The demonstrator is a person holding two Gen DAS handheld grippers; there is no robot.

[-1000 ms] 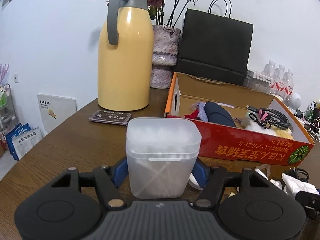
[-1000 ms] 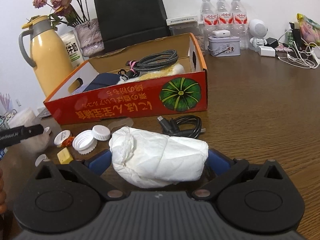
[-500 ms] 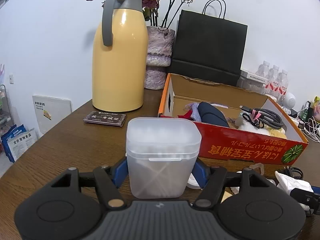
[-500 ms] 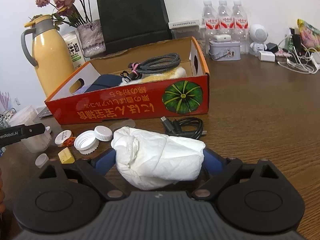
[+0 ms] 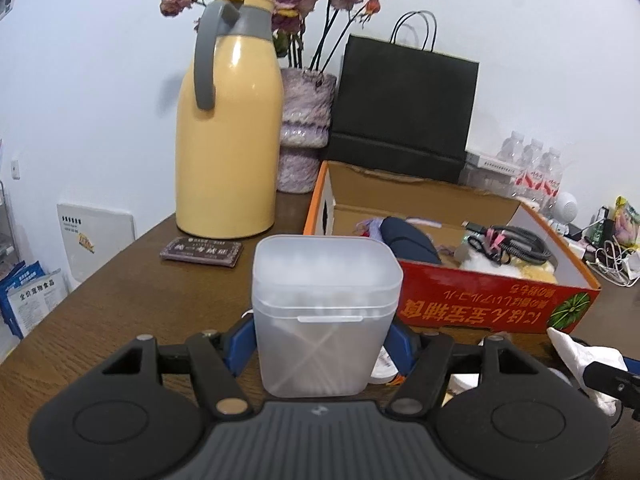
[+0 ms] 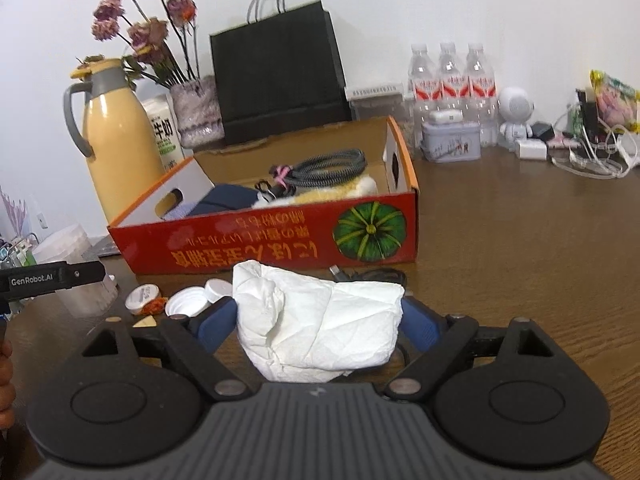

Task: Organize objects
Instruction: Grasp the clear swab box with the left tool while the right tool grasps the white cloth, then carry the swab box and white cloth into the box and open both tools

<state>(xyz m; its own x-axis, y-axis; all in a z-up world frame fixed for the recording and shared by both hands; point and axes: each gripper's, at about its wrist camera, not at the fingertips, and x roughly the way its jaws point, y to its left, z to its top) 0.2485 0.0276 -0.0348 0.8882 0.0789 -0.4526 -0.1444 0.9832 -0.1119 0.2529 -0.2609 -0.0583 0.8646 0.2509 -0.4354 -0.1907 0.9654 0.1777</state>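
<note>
Two tools loaded: left tool clenched on translucent cotton swab box, right tool clenched on crumpled white tissue, both near red cardboard box.
</note>
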